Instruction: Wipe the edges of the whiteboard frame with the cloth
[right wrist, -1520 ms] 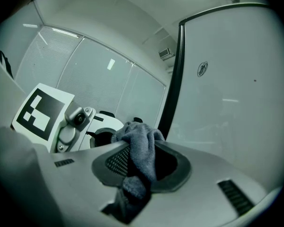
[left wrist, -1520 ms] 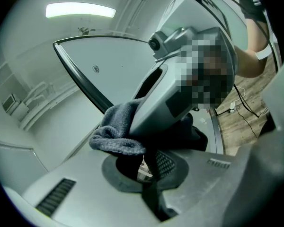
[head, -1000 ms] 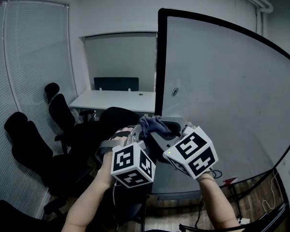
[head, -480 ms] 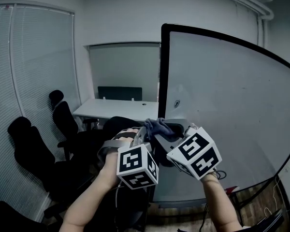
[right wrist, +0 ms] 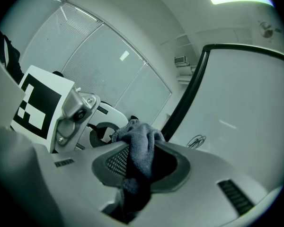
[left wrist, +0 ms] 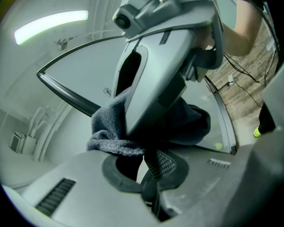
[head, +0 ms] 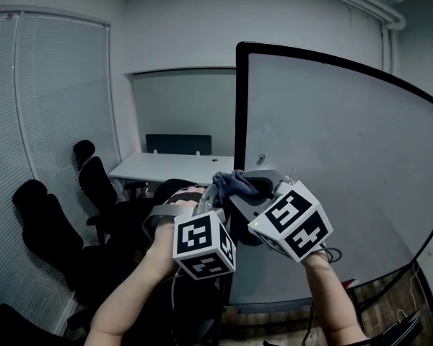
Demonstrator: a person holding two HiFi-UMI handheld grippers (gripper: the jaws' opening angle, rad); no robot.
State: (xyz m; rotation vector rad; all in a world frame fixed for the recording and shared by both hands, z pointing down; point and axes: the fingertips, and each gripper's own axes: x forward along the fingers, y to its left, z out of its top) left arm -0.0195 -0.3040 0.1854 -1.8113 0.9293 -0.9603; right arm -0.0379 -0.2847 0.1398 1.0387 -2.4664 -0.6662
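The whiteboard's black frame (head: 239,107) runs upright just behind my hands. A grey-blue cloth (head: 233,182) is bunched between both grippers, close in front of that left frame edge. My right gripper (head: 250,187) is shut on the cloth (right wrist: 141,145), which runs down between its jaws (right wrist: 142,167). The left gripper (head: 212,191) meets it from the left. In the left gripper view the cloth (left wrist: 109,131) drapes over the jaw tips and a dark fold sits between them (left wrist: 142,161). The right gripper's body (left wrist: 165,56) fills that view. The frame (right wrist: 187,93) shows beside the cloth.
Black office chairs (head: 94,175) stand at the left below the window blinds (head: 50,99). A white desk (head: 173,166) sits behind, left of the board. Cables lie on the wooden floor (left wrist: 246,84) under the whiteboard's lower edge.
The head view has shifted, so the board's top corner sits lower in the picture. Both grippers stay together on the cloth and have risen slightly.
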